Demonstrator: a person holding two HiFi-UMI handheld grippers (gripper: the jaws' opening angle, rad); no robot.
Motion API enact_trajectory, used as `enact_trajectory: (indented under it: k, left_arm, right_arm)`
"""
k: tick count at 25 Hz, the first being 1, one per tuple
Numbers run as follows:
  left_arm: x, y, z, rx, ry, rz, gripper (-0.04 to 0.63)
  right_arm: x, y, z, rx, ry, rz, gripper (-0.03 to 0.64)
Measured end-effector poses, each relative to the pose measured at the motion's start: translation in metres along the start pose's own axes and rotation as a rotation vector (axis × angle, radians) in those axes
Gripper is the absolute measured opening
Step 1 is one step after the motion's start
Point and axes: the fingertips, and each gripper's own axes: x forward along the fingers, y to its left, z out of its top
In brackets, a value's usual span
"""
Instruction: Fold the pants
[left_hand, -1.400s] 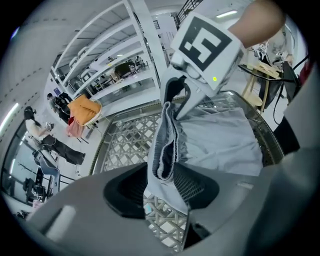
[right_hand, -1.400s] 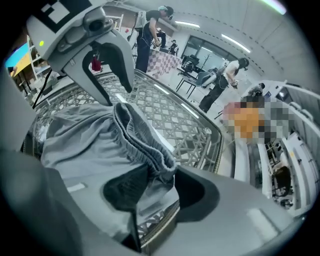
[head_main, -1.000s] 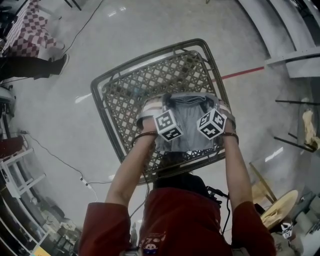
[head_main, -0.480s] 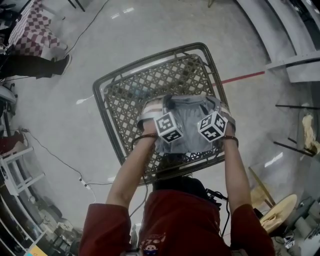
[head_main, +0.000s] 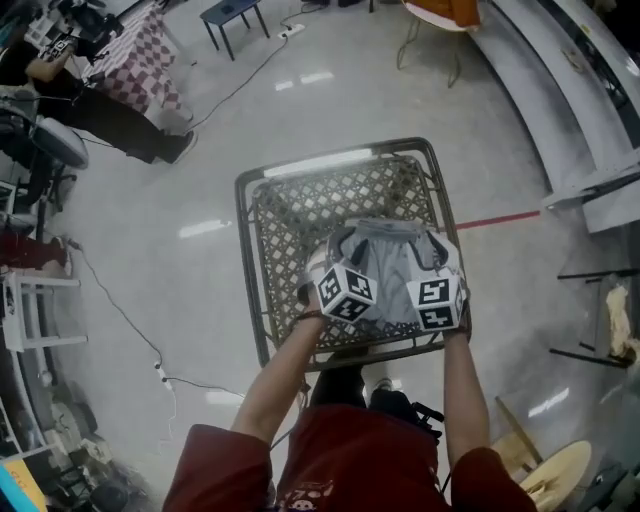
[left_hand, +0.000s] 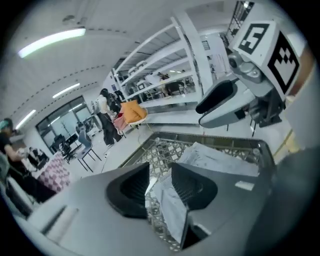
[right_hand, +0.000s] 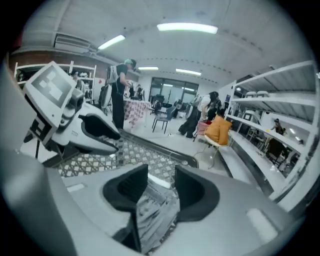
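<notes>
The left claw (left_hand: 159, 186) is partly shut. It pinches a fold of the pants (head_main: 390, 268) between its two pads. The pants reach from this claw across to the right claw (right_hand: 161, 192). That one is partly shut too, and it grips a bunch of the same cloth. The pants are pale grey and crumpled. Their waistband is on the far side, and they sag a little in the middle. They are held over the near half of the worktop (head_main: 300, 215), which has a criss-cross top and a dark rim.
</notes>
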Motion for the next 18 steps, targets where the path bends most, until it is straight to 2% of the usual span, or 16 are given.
enact_trajectory:
  k: [4,9,13,18]
  left_arm:
    - [-0.062,0.002,0.016,-0.221,-0.092,0.128,0.152]
    - [-0.096,0.009,0.035,-0.389,-0.234,0.308,0.155]
    - [-0.177,-0.013,0.061,-0.421,-0.369,0.399,0.155]
    - [-0.265,-0.061,0.076,-0.42,-0.45,0.434,0.153]
  right_arm:
    - [-0.058,0.004,0.037,0.074,-0.169,-0.016,0.16]
    - [-0.087,-0.012,0.048,0.106,-0.317,-0.016,0.16]
    - [-0.154,0.008,0.056,0.139,-0.427,0.011,0.16]
    - [-0.243,0.039,0.063,0.164,-0.534,0.047,0.16]
